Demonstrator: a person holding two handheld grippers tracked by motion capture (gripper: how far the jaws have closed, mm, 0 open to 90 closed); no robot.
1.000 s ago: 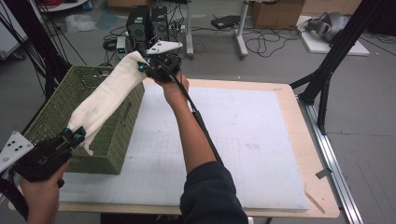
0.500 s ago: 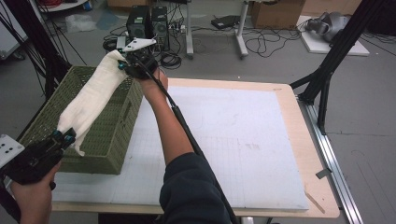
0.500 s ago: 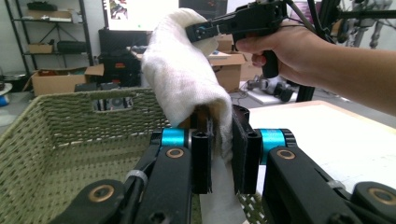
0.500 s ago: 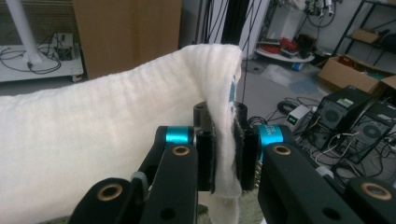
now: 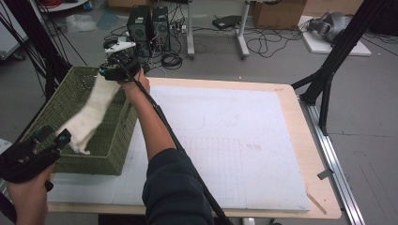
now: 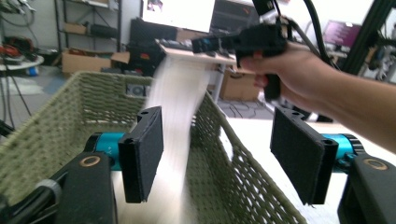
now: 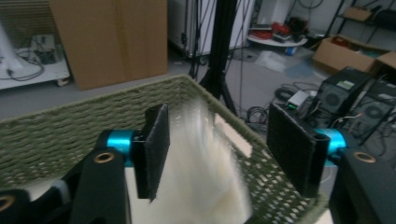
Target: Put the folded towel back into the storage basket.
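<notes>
A white cloth (image 5: 91,110), blurred by motion, hangs lengthwise over the inside of a green woven basket (image 5: 112,140) at the table's left. My right gripper (image 5: 105,72) is above the basket's far end; its jaws stand apart, with the cloth (image 7: 205,163) blurred below them. At the near end my left gripper (image 5: 54,136) has its jaws wide apart too. The cloth (image 6: 180,93) streams down between them without touching the pads. The right gripper (image 6: 224,42) shows above the cloth's top end in the left gripper view.
A white mat (image 5: 234,140) covers the wooden table to the right of the basket. Computer towers (image 5: 148,23) and cables lie on the floor beyond the table. Black stand legs (image 5: 328,79) rise at the table's right.
Both grippers carried the stretched cloth leftward until it lay over the basket. The cloth has sunk lower into the basket and is now blurred, with both sets of jaws apart.
</notes>
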